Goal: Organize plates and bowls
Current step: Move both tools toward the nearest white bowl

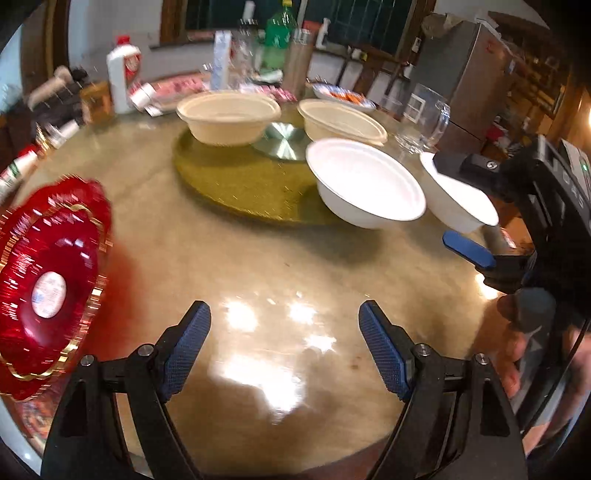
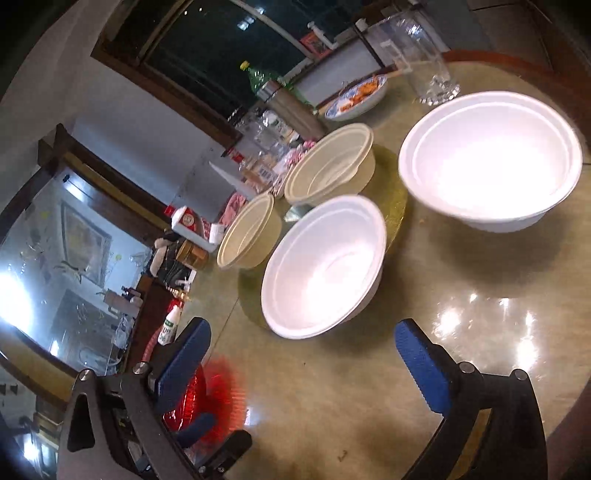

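Observation:
Two beige bowls [image 1: 229, 114] [image 1: 340, 122] stand on a gold turntable [image 1: 236, 184] on the round table [image 1: 221, 258]. One white bowl [image 1: 365, 181] rests at the turntable's near edge, and a second white bowl [image 1: 458, 195] sits right of it on the table. A red plate with gold trim [image 1: 51, 280] lies at the left. My left gripper [image 1: 284, 321] is open over bare table, with nothing between its fingers. My right gripper [image 2: 301, 339] is open just short of the nearer white bowl [image 2: 321, 266]; the left wrist view shows the right gripper [image 1: 443, 199] in front of the second white bowl.
A glass mug [image 1: 424, 125] and a blue-patterned dish of food [image 1: 343, 94] stand behind the bowls. Bottles, boxes and a green bottle [image 1: 280, 29] crowd the far and left rim. A hand [image 1: 517, 350] holds the right gripper's grip. The red plate [image 2: 218, 391] shows behind my right gripper's left finger.

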The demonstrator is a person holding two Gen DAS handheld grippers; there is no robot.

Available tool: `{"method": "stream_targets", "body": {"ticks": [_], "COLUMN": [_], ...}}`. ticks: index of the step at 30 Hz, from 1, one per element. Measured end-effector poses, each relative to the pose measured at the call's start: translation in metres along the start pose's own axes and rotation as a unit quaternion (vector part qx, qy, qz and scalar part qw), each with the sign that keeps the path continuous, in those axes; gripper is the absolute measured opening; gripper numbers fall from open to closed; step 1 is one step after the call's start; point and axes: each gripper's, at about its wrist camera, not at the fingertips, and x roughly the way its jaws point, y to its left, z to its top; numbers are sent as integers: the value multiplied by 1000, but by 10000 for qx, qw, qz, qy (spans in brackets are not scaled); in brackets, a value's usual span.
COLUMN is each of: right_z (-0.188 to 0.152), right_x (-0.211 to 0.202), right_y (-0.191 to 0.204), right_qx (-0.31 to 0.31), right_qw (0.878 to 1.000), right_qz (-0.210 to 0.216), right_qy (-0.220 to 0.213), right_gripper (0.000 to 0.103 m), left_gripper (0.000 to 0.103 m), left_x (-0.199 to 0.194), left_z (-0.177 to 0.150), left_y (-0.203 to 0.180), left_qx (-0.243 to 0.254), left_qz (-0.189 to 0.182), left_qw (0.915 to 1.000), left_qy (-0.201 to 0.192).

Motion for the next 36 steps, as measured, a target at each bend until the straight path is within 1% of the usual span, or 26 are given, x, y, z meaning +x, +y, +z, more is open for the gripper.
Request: {"method": "stream_targets", "body": {"ticks": [3, 5, 7, 9, 11, 12, 13, 15, 17, 18, 19, 20, 21, 22, 23, 24, 25, 26, 27, 28, 29, 30, 32, 34, 35, 36], "right_z": [2, 2, 2, 0, -3, -3, -3, -1, 2, 4, 5, 4, 1, -4, -10, -18, -24, -26, -25, -19, -13, -4, 8, 20, 26, 31], "right_x": [-1, 2, 7, 9, 8, 5, -1, -14, -27, -34, -43, -49, -59, -67, -72, -77, -79, -76, -72, -63, -56, -45, -32, -20, -12, -8], "right_y": [0, 0, 0, 5, 13, 17, 23, 40, 62, 78, 96, 108, 127, 141, 151, 157, 156, 151, 142, 127, 118, 105, 85, 66, 60, 52], "right_qx": [27, 182, 319, 219, 72, -14, -161, -632, -1224, -1669, -2190, -2572, -3190, -3667, -4069, -4368, -4357, -4197, -3969, -3521, -3209, -2753, -2295, -1920, -1732, -1553], "right_qw": [9999, 9993, 9976, 9974, 9969, 9964, 9963, 9961, 9920, 9859, 9753, 9648, 9421, 9202, 8997, 8824, 8812, 8924, 9095, 9338, 9463, 9603, 9696, 9742, 9761, 9791], "right_qz": [112, 290, 418, 399, 503, 621, 686, 574, 315, 94, -200, -449, -860, -1092, -1194, -1259, -1253, -1077, -722, -256, -206, -453, -785, -1010, -1067, -990], "right_qy": [2, 164, 457, 550, 595, 570, 484, 237, 42, -71, -192, -309, -577, -834, -1034, -1212, -1344, -1262, -1003, -576, -338, -23, 320, 618, 763, 864], "right_gripper": [103, 103, 103, 103, 103, 103, 103, 103, 103, 103, 103, 103, 103, 103, 103, 103, 103, 103, 103, 103, 103, 103, 103, 103, 103, 103], "left_gripper": [83, 83, 83, 83, 83, 86, 87, 88, 95, 96, 96, 96, 96, 96, 96, 96, 99, 103, 103, 103, 103, 103, 103, 103, 103, 103], "left_x": [-1, -6, -11, -18, -23, -25, -28, -33, -35, -36, -38, -40, -45, -47, -52, -55, -58, -58, -51, -43, -35, -30, -26, -20, -16, -10], "left_z": [1, 3, 4, 6, 6, 6, 6, 6, 8, 10, 12, 15, 19, 25, 30, 34, 40, 44, 50, 54, 58, 60, 67, 75, 80, 85], "left_y": [0, 1, 4, 4, 2, 1, 2, 3, 4, 3, 1, -1, -6, -10, -15, -17, -22, -24, -26, -24, -22, -18, -13, -10, -7, -5], "left_qx": [-159, -285, -429, -371, -204, -132, -99, -105, -87, -45, 56, 179, 383, 513, 686, 781, 878, 891, 829, 792, 739, 645, 452, 197, 29, -151], "left_qz": [-227, -480, -660, -678, -692, -748, -867, -1161, -1386, -1424, -1416, -1289, -954, -742, -482, -314, -100, 71, 212, 196, 129, 94, 265, 194, 185, 202], "left_qw": [9996, 9984, 9968, 9965, 9963, 9955, 9938, 9894, 9863, 9858, 9858, 9873, 9900, 9908, 9902, 9889, 9871, 9867, 9889, 9914, 9935, 9944, 9939, 9952, 9957, 9962], "left_qy": [1, -61, -137, -309, -460, -560, -683, -869, -890, -891, -901, -913, -963, -1011, -1121, -1221, -1335, -1355, -1216, -1027, -858, -836, -967, -935, -906, -830]}}
